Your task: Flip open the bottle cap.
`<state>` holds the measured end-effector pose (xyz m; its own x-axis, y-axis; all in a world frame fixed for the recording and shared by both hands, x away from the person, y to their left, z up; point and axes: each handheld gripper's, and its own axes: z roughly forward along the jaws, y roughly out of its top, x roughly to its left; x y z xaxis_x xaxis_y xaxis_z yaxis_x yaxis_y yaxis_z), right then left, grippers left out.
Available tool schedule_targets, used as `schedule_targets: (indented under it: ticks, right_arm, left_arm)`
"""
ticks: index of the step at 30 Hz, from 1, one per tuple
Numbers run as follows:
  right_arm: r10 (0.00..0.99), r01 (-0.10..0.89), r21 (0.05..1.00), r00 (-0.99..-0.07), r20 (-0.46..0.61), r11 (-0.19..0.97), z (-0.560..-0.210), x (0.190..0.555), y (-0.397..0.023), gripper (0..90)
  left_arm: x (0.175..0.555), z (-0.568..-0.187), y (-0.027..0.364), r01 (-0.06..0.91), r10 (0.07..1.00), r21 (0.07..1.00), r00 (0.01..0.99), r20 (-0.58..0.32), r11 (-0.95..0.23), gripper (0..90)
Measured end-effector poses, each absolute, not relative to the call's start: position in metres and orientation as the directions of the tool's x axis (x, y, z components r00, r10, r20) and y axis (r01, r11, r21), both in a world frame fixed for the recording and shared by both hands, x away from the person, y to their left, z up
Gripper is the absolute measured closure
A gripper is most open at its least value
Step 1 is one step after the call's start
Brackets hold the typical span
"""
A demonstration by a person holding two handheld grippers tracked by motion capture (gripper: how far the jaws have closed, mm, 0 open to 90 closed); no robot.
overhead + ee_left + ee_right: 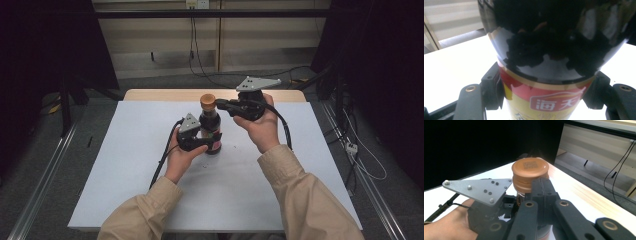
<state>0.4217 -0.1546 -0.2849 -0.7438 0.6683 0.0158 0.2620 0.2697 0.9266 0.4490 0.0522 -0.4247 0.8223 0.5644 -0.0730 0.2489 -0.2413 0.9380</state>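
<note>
A dark sauce bottle (210, 127) with a brown cap (207, 100) and a red and yellow label stands upright near the middle of the white table (125, 175). My left gripper (207, 141) is shut on the bottle's body at label height. In the left gripper view its fingers (491, 87) press both sides of the bottle (549, 50). My right gripper (222, 105) comes in from the right at cap height with its jaws shut together. In the right gripper view its tips (541, 187) lie just below the cap (530, 168), with nothing between them.
The table's far edge is a bare wooden strip (150, 94). Metal rails (45, 170) run along the floor on both sides, and cables (365, 165) lie on the floor at the right. Dark curtains stand at the back corners.
</note>
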Motion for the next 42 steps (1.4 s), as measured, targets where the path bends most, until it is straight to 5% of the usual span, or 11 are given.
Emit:
schedule_targets:
  ticks: [16,17,20,24,42]
  right_arm:
    - [0.670,0.267,0.928,-0.742,0.027,0.258,-0.283,0.421,-0.156,90.0]
    - [0.636,0.220,0.968,-0.765,0.097,0.117,-0.271,0.419,-0.157,90.0]
    - [0.640,0.163,0.968,-0.768,0.004,0.189,-0.248,0.415,-0.146,90.0]
    - [0.662,0.142,0.959,-0.747,-0.057,0.243,-0.228,0.412,-0.135,90.0]
    - [0.681,0.247,0.933,-0.732,0.002,0.262,-0.269,0.413,-0.171,90.0]
  left_arm:
    - [0.449,-0.426,0.050,0.250,0.565,0.941,0.821,-0.082,-0.227,31.7]
    - [0.448,-0.426,0.048,0.238,0.570,0.939,0.820,-0.057,-0.248,31.7]
    - [0.442,-0.424,0.039,0.202,0.586,0.942,0.810,-0.007,-0.268,31.6]
    - [0.446,-0.426,0.049,0.245,0.580,0.943,0.811,-0.073,-0.224,31.3]
    - [0.446,-0.426,0.046,0.233,0.577,0.943,0.815,-0.056,-0.237,30.8]
